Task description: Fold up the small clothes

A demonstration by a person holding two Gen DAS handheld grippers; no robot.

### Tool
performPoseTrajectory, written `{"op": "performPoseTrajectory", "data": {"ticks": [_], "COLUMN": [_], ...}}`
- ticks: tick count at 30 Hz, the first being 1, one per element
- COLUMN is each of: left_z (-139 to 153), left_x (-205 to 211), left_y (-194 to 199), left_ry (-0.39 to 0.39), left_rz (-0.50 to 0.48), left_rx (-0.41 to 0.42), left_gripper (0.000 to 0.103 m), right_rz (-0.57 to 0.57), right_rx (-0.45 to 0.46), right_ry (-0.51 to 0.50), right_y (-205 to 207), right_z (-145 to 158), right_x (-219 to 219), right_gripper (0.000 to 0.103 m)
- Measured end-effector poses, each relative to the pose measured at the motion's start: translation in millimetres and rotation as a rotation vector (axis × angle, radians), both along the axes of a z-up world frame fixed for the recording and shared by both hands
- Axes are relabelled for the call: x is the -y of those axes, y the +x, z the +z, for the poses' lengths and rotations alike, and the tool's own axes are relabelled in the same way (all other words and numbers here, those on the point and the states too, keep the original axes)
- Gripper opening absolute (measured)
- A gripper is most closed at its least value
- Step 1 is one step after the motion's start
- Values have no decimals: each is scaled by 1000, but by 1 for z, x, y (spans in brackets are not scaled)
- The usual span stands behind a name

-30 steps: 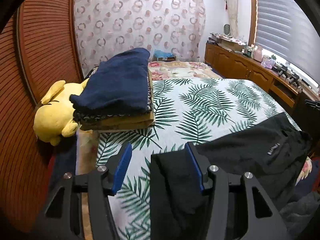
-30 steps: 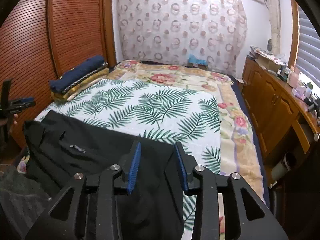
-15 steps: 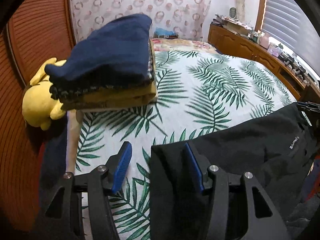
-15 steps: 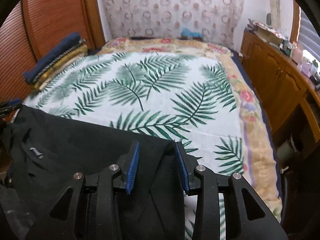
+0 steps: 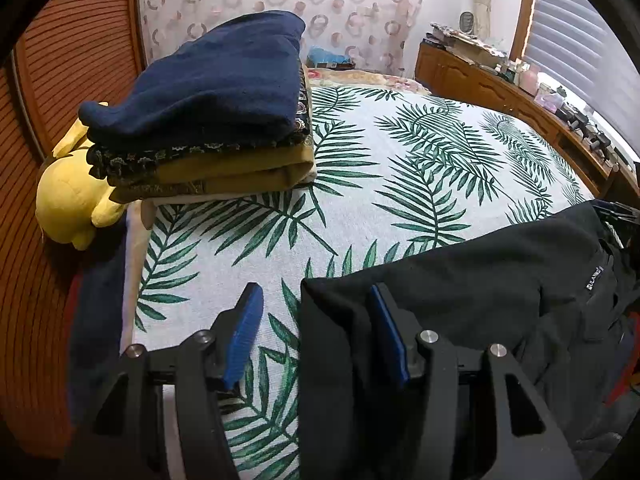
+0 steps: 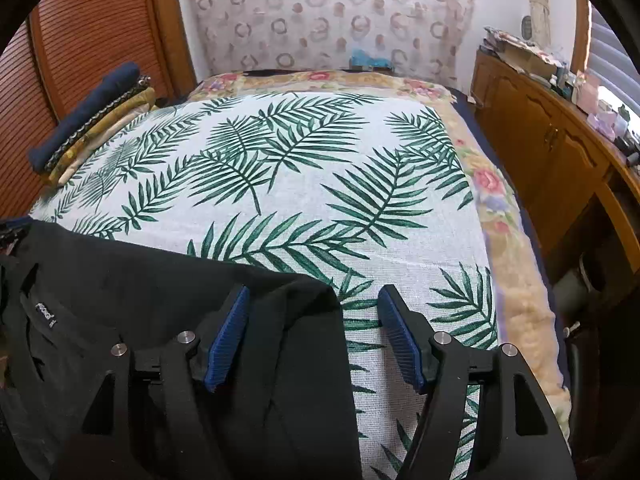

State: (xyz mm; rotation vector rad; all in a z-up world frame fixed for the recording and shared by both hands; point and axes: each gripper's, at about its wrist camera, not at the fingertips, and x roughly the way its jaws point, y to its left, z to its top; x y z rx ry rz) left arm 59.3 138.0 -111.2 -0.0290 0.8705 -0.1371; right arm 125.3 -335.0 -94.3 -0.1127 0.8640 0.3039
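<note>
Two grippers, left (image 5: 316, 332) and right (image 6: 312, 340), are spread open, jaws just parted, over black shorts (image 5: 460, 280) laid on bed (image 6: 320, 160); released corners may bunch, spoiling folds.

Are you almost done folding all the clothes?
Partly. A folded stack already sits on the bed. The black garment is laid out, not yet folded. The right gripper has just been opening, its corner loose between the fingers; the left gripper is open too.

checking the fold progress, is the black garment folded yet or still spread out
Spread out, not neatly folded: the black garment lies wide across the near edge of the leaf-print sheet.
</note>
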Motion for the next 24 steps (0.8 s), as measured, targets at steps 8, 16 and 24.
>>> {"op": "performPoseTrajectory", "data": {"ticks": [8,16,24], "left_z": [1,3,15], "left_x": [1,6,3], "left_y": [2,0,-15], "left_ry": [-3,-19,-109], "left_rz": [-27,-66,-35], "left_rx": [5,-11,35], "left_gripper": [52,32,3], "right_rz": [75,140,156], "right_rx": [-37,-44,-52], "right_ry": [10,1,96], "right_y": [-6,-13,-25], "right_z": [1,1,4], "right_x": [-10,-21,-14], "right_gripper": [69,52,9]}}
